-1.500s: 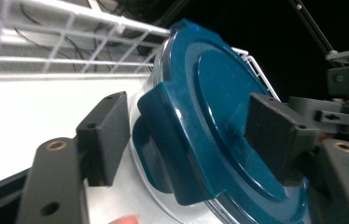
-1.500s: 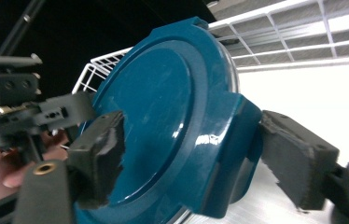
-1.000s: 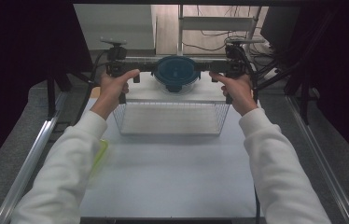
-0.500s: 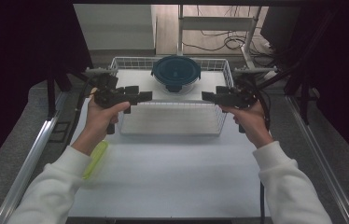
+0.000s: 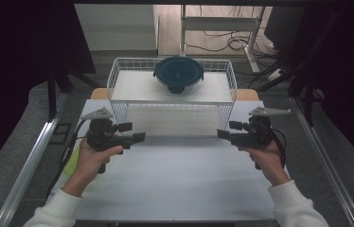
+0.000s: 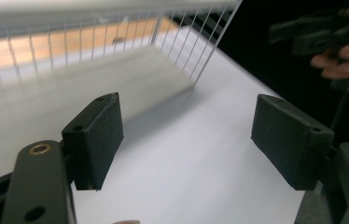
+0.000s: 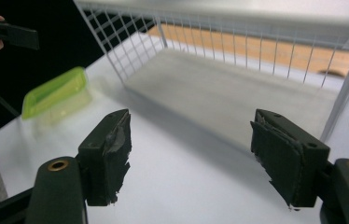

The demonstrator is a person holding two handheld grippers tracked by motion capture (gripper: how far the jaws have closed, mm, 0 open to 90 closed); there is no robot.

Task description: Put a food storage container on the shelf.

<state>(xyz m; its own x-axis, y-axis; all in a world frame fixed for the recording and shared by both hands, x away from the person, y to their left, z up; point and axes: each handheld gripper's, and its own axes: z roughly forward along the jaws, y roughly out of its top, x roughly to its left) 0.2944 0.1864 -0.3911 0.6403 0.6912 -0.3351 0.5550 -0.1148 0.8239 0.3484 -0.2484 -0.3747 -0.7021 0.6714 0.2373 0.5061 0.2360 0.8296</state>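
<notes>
two grippers empty, left gripper point(image 5: 138, 137) wide, right gripper point(image 5: 222, 134) wide, jaws just closing slightly. wire rack point(image 5: 118, 75) beyond both: light, stiff, grab side rims. bowl point(image 5: 178, 74) atop rack, could slide.

No text, label, brand, number or sign can be read anywhere in these views; the dark lid of the round container point(image 5: 178, 72) at twelve o'clock on the wire rack point(image 5: 118, 71) carries no legible marking; the green-lidded box point(image 7: 56, 91) at nine o'clock shows no print; the gripper jaws bear only plain pads and screw holes.
</notes>
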